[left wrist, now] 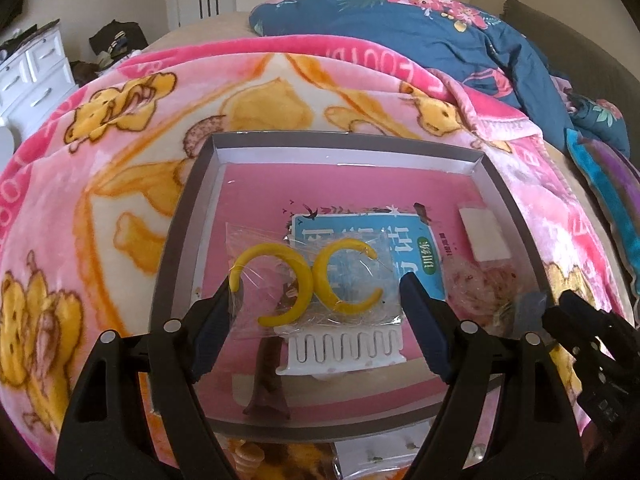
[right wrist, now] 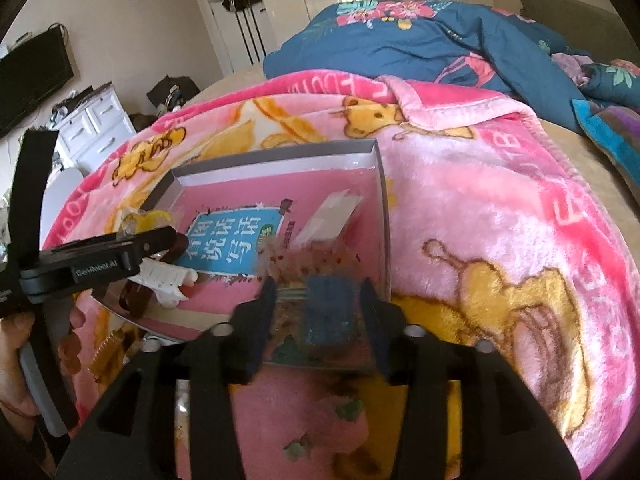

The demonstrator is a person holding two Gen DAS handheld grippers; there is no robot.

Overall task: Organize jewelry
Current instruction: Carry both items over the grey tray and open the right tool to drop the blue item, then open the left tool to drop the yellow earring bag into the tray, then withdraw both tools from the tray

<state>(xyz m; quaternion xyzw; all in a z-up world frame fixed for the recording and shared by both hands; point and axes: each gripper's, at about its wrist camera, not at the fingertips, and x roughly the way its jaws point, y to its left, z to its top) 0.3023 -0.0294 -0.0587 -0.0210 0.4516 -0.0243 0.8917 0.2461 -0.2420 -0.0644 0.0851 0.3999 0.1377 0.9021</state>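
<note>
A shallow grey tray (left wrist: 188,216) is set on a pink blanket (left wrist: 60,208) spread over a bed, so that the jewelry is gathered in one flat place. On its pink floor a blue booklet (left wrist: 404,256) is laid, and over it a clear bag (left wrist: 316,280) with two yellow hoop earrings (left wrist: 308,280), just beyond a white hair clip (left wrist: 344,350). The left gripper (left wrist: 316,304) is held steeply over this bag with its jaws spread wide to either side of it; the pads are not seen to press on the plastic, so the bag is judged to lie loose in the tray, either just set down or about to be taken. At the tray's near right corner a second clear packet (right wrist: 316,296), with a blue card and reddish bits inside, is straddled by the right gripper (right wrist: 320,300), whose jaws are parted and stand clear of it on both sides; no grip is seen there. The packet appears to rest on the tray rim, and a nudge inward is probably still needed. More small packets (left wrist: 384,456) are seen on the blanket in front of the tray, not yet sorted.
</note>
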